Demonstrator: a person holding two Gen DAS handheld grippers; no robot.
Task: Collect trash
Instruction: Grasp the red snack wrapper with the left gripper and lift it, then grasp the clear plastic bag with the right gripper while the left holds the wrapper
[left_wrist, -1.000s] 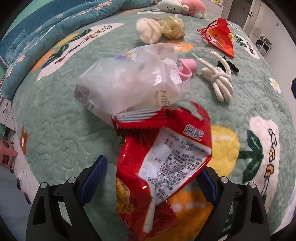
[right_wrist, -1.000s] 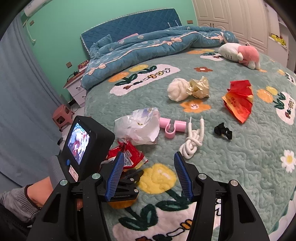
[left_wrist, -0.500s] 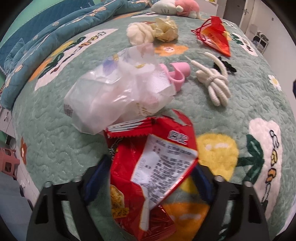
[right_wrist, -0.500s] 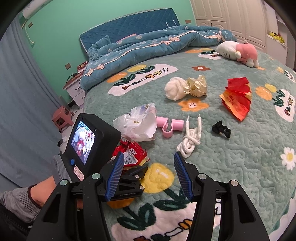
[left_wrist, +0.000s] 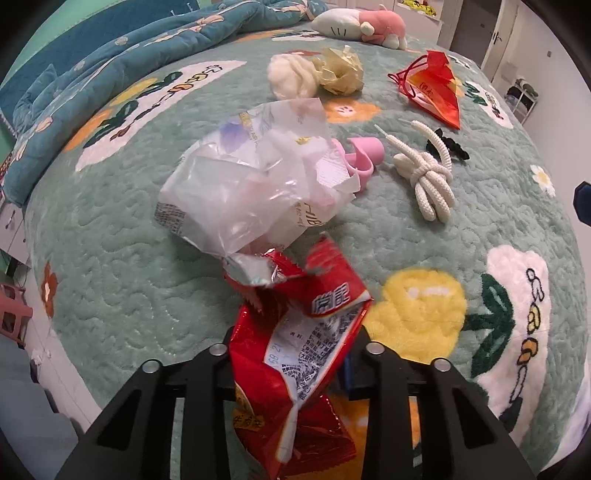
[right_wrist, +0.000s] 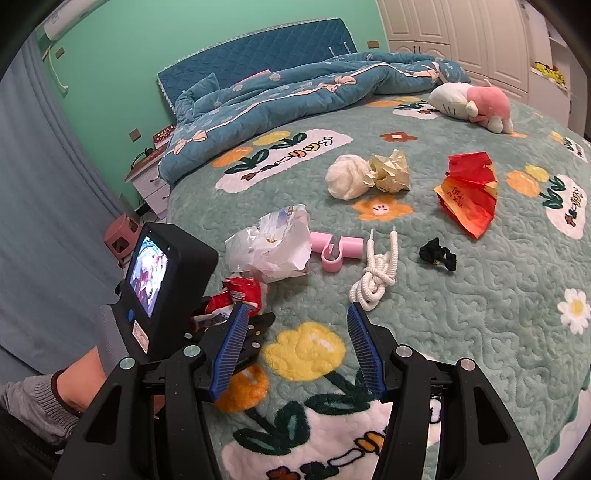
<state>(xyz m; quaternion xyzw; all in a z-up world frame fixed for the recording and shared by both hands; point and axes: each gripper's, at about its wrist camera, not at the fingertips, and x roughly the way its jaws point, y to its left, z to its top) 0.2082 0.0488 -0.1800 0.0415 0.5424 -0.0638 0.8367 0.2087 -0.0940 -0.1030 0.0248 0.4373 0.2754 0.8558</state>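
Note:
A red snack wrapper (left_wrist: 295, 332) lies crumpled on the green bedspread (left_wrist: 110, 258), squeezed between the fingers of my left gripper (left_wrist: 295, 354), whose jaws are closing on it. From the right wrist view the same wrapper (right_wrist: 240, 291) sticks up out of the left gripper (right_wrist: 243, 325). A clear plastic bag (left_wrist: 251, 184) lies just beyond, touching the wrapper's torn top. My right gripper (right_wrist: 297, 310) hovers open over a yellow flower patch, holding nothing.
Beyond the bag lie a pink clip (left_wrist: 364, 155), a knotted white rope (left_wrist: 428, 177), a black hair tie (left_wrist: 448, 147), a red paper bag (left_wrist: 432, 88), a white wad (left_wrist: 291, 75) and crumpled gold paper (left_wrist: 341, 70). A plush toy (right_wrist: 476, 103) and blue quilt (right_wrist: 295, 88) sit at the back. The bed edge drops at left.
The left gripper's fingers came together from wide apart onto the red wrapper, which buckled and crumpled upward. The right gripper stayed still.

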